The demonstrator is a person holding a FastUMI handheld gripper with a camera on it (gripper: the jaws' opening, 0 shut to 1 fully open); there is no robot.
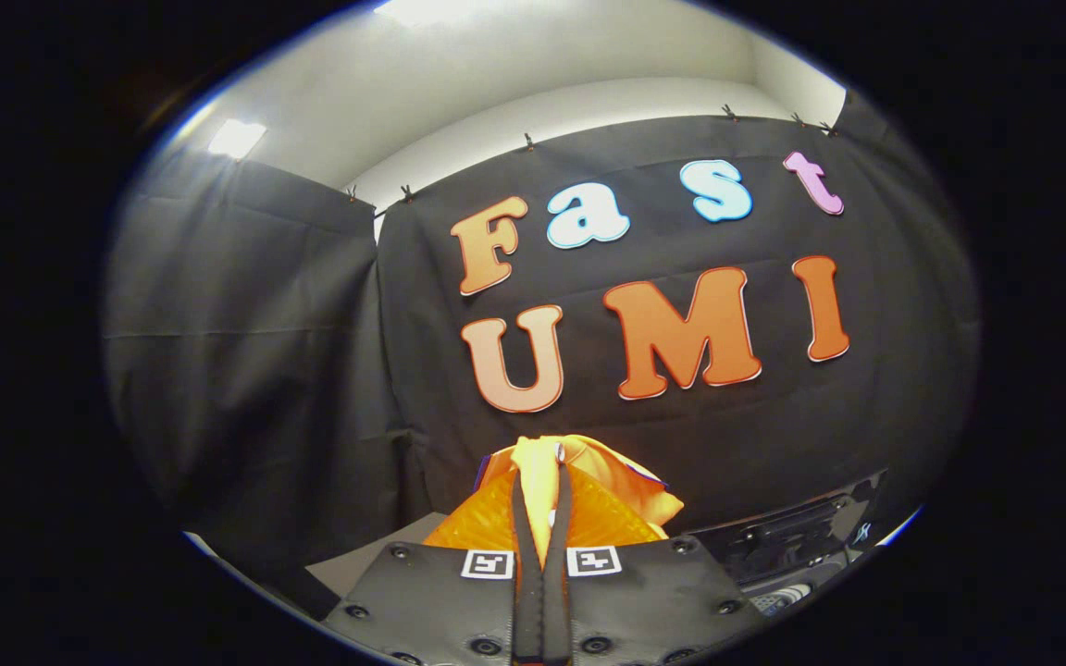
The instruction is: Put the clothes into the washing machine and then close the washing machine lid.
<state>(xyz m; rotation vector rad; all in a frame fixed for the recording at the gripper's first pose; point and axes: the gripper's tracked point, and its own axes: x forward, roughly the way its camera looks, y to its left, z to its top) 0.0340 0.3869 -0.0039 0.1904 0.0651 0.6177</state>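
The gripper (540, 490) is holding the orange garment (588, 504) pinched between its nearly closed fingers, raised before the booth wall (265, 370), so loading the washing machine (792, 536) and closing its lid are judged outstanding.

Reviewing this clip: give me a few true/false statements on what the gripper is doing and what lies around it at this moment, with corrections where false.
1. The gripper is shut on the orange garment. True.
2. The garment is blue and lies flat ahead of the fingers. False: it is orange and yellow, bunched between the fingers and held up.
3. Black cloth hangs beyond the garment. True.
4. The fingers are spread wide with nothing between them. False: they are close together, pinching fabric.
5. A dark appliance part shows low, beside the garment. True.
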